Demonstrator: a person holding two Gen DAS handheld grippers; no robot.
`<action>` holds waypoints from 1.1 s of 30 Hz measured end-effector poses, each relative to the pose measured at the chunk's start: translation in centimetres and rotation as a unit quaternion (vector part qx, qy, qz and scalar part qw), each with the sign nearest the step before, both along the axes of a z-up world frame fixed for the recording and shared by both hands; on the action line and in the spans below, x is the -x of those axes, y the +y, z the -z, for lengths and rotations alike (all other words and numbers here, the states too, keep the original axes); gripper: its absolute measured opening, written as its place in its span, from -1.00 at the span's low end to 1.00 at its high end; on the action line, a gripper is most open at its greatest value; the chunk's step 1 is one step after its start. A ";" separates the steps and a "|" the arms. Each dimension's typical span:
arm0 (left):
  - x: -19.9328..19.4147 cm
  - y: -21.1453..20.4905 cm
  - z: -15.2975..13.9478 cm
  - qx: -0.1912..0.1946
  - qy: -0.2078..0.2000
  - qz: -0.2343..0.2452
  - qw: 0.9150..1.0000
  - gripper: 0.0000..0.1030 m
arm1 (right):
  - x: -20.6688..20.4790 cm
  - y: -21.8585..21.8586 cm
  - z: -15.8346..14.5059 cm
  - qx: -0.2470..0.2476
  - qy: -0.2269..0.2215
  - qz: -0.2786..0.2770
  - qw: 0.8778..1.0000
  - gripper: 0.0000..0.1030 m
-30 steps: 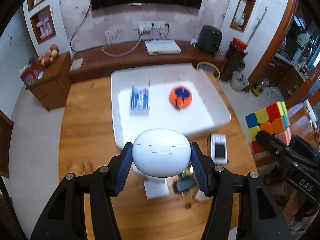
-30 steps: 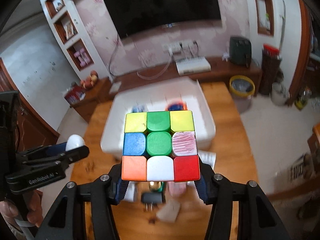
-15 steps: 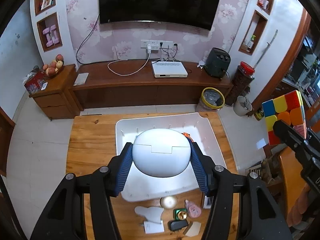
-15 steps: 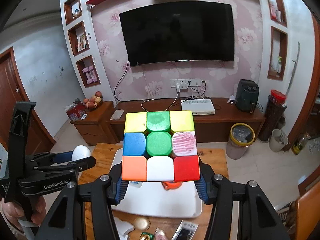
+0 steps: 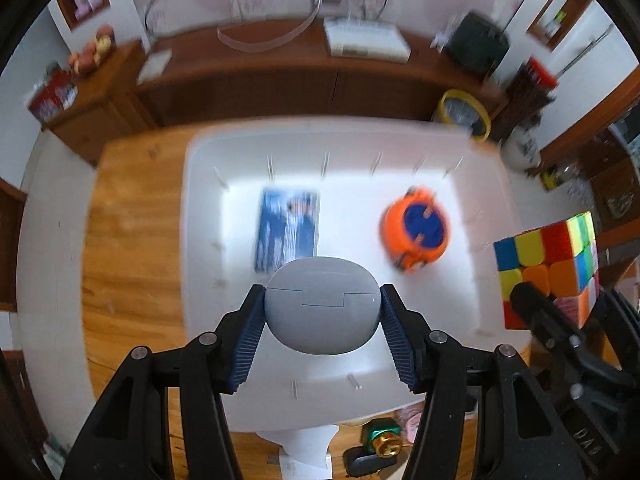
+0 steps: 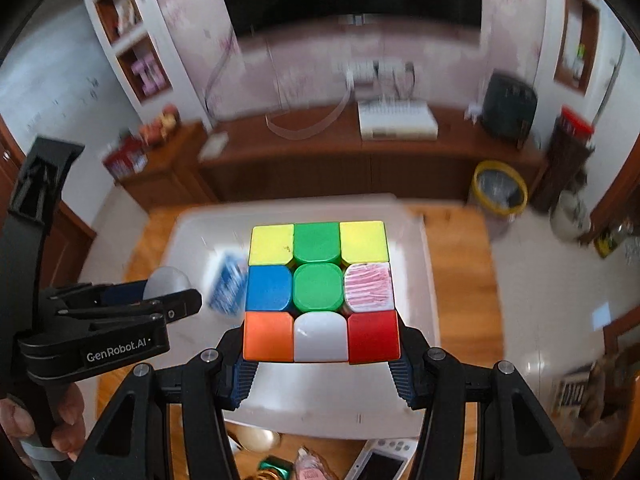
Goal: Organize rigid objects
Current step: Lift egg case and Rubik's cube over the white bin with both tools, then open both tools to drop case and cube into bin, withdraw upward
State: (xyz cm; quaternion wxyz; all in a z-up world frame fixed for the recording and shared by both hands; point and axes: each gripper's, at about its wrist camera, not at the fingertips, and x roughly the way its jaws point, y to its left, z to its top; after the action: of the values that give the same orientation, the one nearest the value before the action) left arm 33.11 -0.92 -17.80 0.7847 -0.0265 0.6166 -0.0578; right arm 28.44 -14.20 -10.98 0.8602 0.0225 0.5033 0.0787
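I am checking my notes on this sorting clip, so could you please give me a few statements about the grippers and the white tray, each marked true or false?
1. The left gripper holds a white egg-shaped case. True.
2. The right gripper is open and carries nothing. False: it is shut on a colour cube.
3. An orange and blue round object lies in the white tray. True.
4. The blue printed pack lies on the wooden table outside the tray. False: it lies inside the tray.
5. The cube's centre tile facing the right wrist camera is red. False: it is green.
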 end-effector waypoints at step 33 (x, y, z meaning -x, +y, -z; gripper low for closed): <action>3.2 -2.0 8.7 -0.052 0.089 0.021 0.994 0.70 | 0.6 0.4 11.4 0.029 0.150 0.008 0.988 0.44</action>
State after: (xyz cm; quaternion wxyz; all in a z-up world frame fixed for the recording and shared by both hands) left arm 29.92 -2.95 -26.54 0.7255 0.0220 0.6867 -0.0396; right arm 27.86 -13.84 -22.42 0.7762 0.0131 0.6282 0.0526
